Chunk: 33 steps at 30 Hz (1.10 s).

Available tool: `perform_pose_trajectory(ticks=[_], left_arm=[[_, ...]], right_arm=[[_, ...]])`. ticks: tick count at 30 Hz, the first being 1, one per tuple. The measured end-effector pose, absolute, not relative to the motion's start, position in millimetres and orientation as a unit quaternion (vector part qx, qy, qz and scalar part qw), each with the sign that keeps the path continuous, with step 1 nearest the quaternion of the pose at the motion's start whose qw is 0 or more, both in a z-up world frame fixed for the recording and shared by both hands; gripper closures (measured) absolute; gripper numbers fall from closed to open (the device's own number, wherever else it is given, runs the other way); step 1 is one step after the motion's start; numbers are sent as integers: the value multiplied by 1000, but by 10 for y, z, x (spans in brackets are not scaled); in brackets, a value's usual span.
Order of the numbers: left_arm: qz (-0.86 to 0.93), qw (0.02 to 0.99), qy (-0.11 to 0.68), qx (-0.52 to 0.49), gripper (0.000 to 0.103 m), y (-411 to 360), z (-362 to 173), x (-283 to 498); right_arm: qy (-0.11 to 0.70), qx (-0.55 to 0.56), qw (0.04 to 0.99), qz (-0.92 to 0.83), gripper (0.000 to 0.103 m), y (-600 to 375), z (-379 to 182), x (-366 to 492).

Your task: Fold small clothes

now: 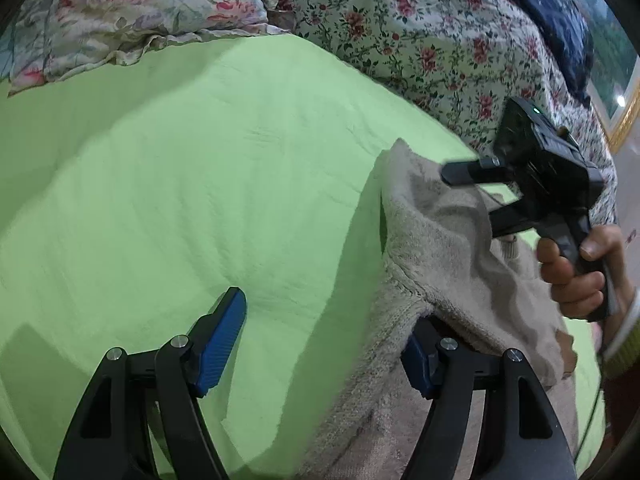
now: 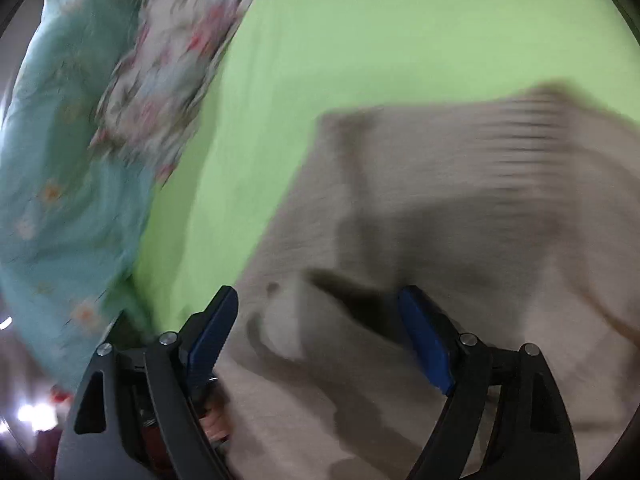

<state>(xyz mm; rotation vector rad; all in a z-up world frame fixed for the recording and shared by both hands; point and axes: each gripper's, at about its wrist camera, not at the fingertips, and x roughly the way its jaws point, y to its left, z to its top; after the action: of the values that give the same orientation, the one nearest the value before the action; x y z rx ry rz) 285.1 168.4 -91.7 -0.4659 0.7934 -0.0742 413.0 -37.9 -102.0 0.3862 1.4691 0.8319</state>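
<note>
A beige knitted garment [image 1: 452, 248] lies rumpled on the green bedsheet [image 1: 200, 200] at the right. My left gripper [image 1: 324, 340] is open; its right finger is partly draped by the garment's edge, its left finger over bare sheet. My right gripper [image 1: 468, 196], held in a hand, shows in the left wrist view over the garment, jaws apart. In the blurred right wrist view the right gripper [image 2: 316, 336] is open just above the beige garment [image 2: 460, 216], nothing held between its pads.
A floral pillow [image 1: 132, 12] and a floral quilt [image 1: 432, 40] lie along the far edge of the bed. A teal floral cover [image 2: 60, 180] is at the left in the right wrist view. A dark blue cloth [image 1: 552, 12] lies at the far right.
</note>
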Motion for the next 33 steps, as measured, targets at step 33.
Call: perform_pose_trajectory(ticks=[33], left_arm=[[-57, 860, 417, -289, 31, 2004, -652, 2749]], right_arm=[[412, 255, 873, -49, 20, -2961, -333, 1622]])
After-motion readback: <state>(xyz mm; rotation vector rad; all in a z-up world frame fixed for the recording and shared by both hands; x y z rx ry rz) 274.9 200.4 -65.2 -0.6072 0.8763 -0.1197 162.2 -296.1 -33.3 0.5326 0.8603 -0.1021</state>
